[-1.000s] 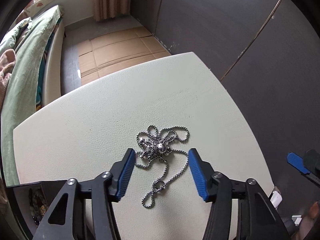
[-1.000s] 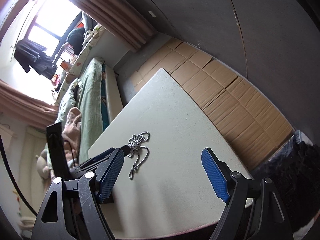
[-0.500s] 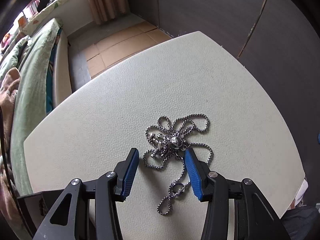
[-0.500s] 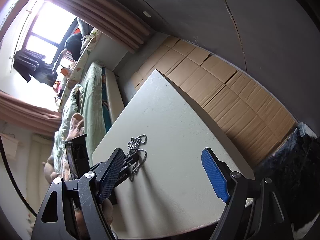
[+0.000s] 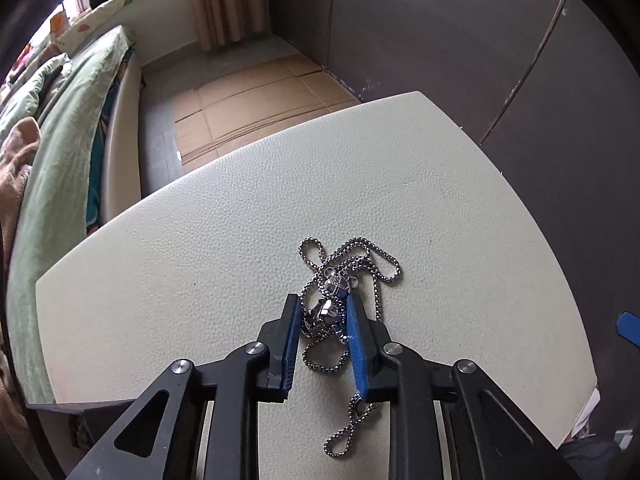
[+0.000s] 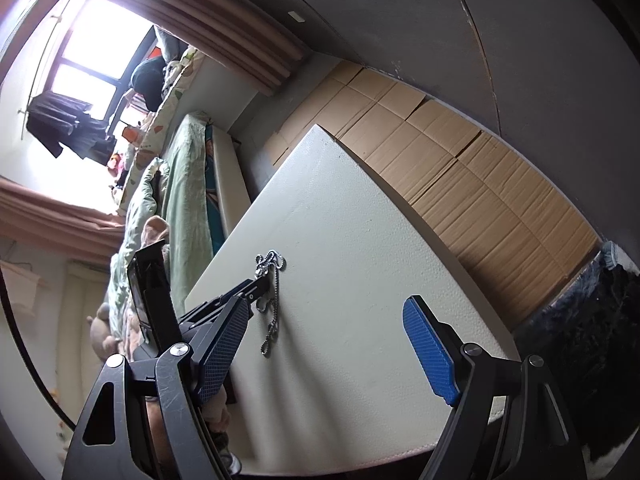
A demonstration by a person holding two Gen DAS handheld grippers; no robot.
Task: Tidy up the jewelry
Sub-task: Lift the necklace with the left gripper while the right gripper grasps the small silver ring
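- Left wrist view: the left gripper (image 5: 323, 312) is closing around the pendant of the silver necklace (image 5: 347, 280), at 5 o'clock on the white table (image 5: 200, 264).
- Right gripper (image 6: 328, 344) is open and empty.
- Risk: loose chain loops may snag or slip out.

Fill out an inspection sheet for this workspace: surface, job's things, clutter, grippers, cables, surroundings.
Surface: cream table with a pebbled texture, no stains seen.
Job's things: one silver necklace, a tangled chain with a metal pendant, lying on the table; one loop trails toward the near edge.
Clutter: nothing seen on the table besides the necklace; a dark box stands past its edge, contents not visible.
Grippers: left gripper down at the table, jaws closing around the pendant, pads at its sides; right gripper open, nothing between its fingers.
Cables: nothing seen.
Surroundings: bed with green bedding, flattened cardboard on the floor, dark wall panels, curtains by a bright window.
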